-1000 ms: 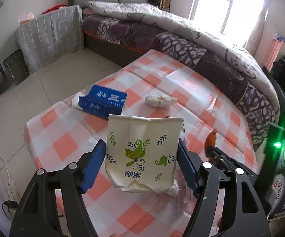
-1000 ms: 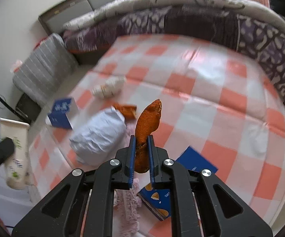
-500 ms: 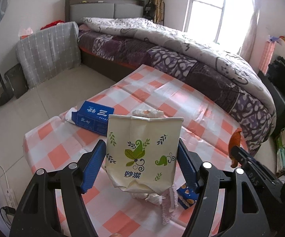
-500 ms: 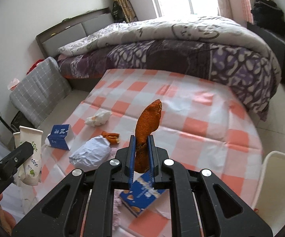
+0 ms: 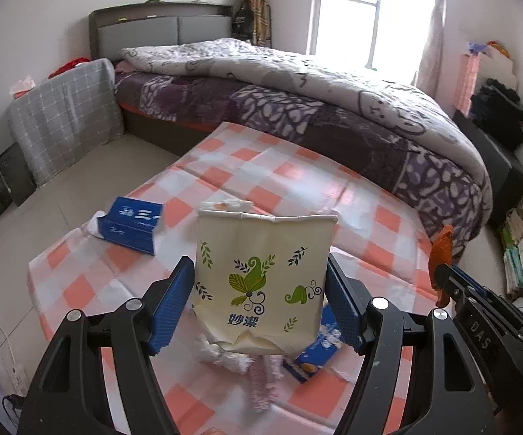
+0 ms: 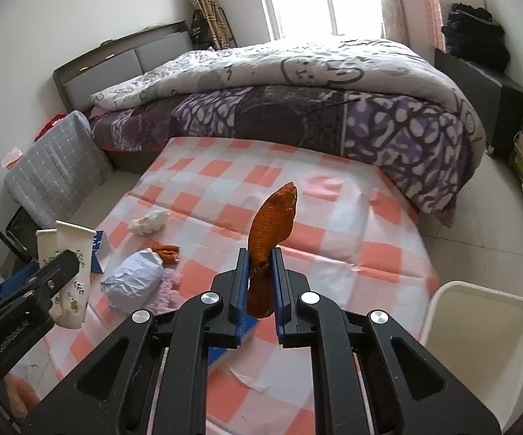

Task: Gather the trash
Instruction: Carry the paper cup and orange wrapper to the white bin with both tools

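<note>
The right gripper (image 6: 258, 282) is squeezed shut on a piece of orange peel (image 6: 270, 232). The peel sticks up between the two blue pads, and its tip points at the bed (image 6: 297, 101). The left gripper (image 5: 261, 301) is squeezed shut on a cream paper bag (image 5: 263, 282) with green leaves printed on it. The bag stands up straight, with its open top at the top. Both grippers are up in the air above the table (image 6: 370, 253), which has a pink and white checked cloth.

More trash lies on the table near its left edge. There is a crumpled white tissue (image 6: 149, 222), a small bit of orange peel (image 6: 165, 252), a scrunched blue-white bag (image 6: 134, 282) with something pink and fluffy (image 6: 169, 288) touching it, and a blue tissue box (image 5: 132, 224). A blue snack wrapper (image 5: 316, 353) lies near the front edge, under the cream bag.

A white bin (image 6: 479, 330) stands on the floor, just beside the right front corner of the table. It looks empty.

I think the step now is carrying. Each gripper has one thing, and neither thing is in the bin yet. I think the right gripper should go next. It needs to swing right, get over the open bin, and let the peel drop. The cream bag may be for trash too, but I cannot tell. The peel is thin, so it could slip out on the way.
</note>
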